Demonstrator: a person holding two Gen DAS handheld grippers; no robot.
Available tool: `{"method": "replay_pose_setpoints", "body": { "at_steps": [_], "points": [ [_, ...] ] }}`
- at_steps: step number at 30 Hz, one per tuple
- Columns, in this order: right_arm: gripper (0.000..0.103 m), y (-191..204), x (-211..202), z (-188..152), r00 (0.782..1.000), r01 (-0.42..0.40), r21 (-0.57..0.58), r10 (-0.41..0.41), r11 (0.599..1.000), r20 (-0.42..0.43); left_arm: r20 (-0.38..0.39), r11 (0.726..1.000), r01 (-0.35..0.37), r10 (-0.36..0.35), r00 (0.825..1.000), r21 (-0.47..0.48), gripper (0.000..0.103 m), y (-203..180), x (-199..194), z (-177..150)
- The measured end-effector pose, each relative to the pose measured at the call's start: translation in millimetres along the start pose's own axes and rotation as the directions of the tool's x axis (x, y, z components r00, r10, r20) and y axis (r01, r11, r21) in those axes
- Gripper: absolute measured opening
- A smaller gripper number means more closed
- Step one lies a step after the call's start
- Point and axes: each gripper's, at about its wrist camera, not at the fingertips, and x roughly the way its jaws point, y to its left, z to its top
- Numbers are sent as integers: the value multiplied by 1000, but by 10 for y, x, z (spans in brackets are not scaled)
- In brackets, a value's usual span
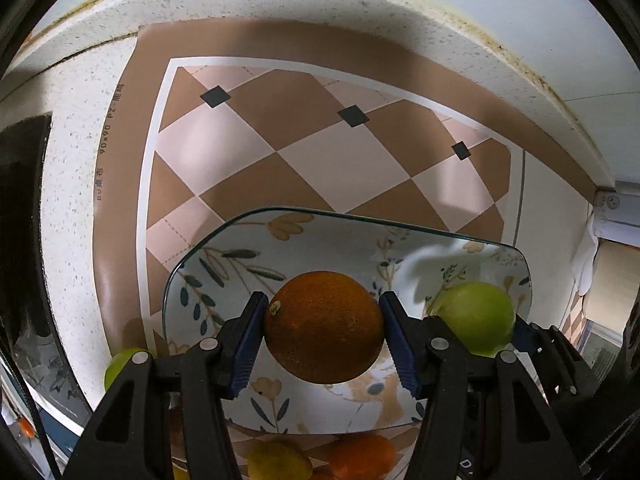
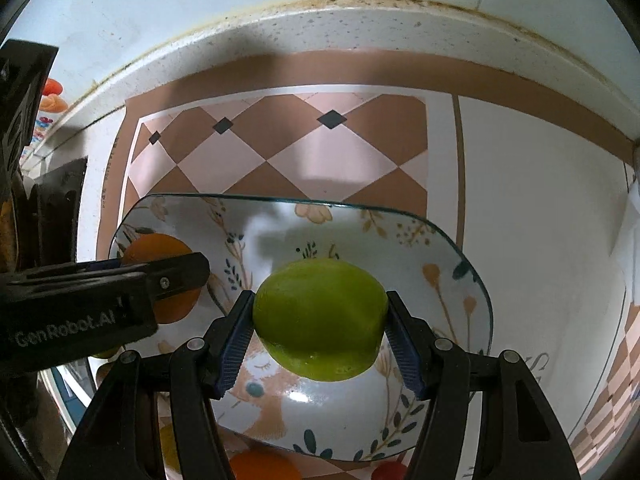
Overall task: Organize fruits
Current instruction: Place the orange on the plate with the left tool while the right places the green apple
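My left gripper (image 1: 323, 334) is shut on an orange (image 1: 324, 326), held just above the left half of a floral plate (image 1: 240, 248). In the right wrist view my right gripper (image 2: 320, 328) is shut on a green fruit (image 2: 320, 320) over the same plate (image 2: 440, 248). That green fruit (image 1: 478, 316) also shows at the right of the left wrist view. The left gripper's black body (image 2: 100, 300) and its orange (image 2: 160, 248) appear at the left of the right wrist view. Both grippers point down at the plate.
The plate rests on a brown and pink checked mat (image 1: 320, 152) on a speckled white counter (image 1: 72, 200) with a raised back edge. Loose fruit lies near the plate's front: another green fruit (image 1: 120, 364), a yellow one (image 1: 276, 460), an orange one (image 1: 360, 456), a red one (image 2: 390, 470).
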Motion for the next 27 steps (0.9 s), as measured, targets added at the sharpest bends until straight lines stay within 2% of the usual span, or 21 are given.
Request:
{"method": "replay_pose_setpoints", "body": {
  "at_steps": [5, 7, 8, 9, 12, 14, 17, 21, 24, 27],
  "points": [
    [70, 3, 9, 43, 999, -19, 19, 19, 1000, -32, -3, 1000, 1, -1, 1000, 6, 57, -27, 68, -66],
    [90, 14, -10, 40, 999, -19, 29, 20, 999, -33, 13, 1000, -1, 1, 1000, 11, 75, -6, 55, -59],
    [92, 0, -52, 26, 1000, -10, 30, 11, 999, -22, 17, 1000, -2, 1, 1000, 13, 86, -7, 47, -76],
    [92, -8, -88, 13, 1000, -5, 33, 5, 999, -16, 23, 1000, -1, 0, 1000, 15, 88, 5, 12, -74],
    [92, -49, -178, -28, 1000, 1, 53, 0, 999, -14, 57, 1000, -22, 21, 998, 16, 88, 21, -67, -140],
    [92, -83, -261, -74, 1000, 27, 54, -26, 998, -8, 71, 1000, -18, 17, 997, 16, 88, 29, -120, -224],
    [92, -134, -399, -187, 998, 60, 58, -60, 997, 9, 114, 998, -49, 45, 993, 31, 88, 33, -217, -402],
    [92, -151, -549, -396, 996, 74, 82, -77, 994, 35, 193, 990, -128, 115, 974, 59, 88, 19, -387, -714],
    [92, -158, -684, -581, 994, 88, 93, -94, 992, 60, 242, 985, -160, 140, 960, 64, 88, 59, -549, -884],
    [92, -156, -836, -785, 992, 83, 101, -92, 991, 90, 300, 979, -195, 167, 939, 67, 88, 52, -831, -920]
  ]
}}
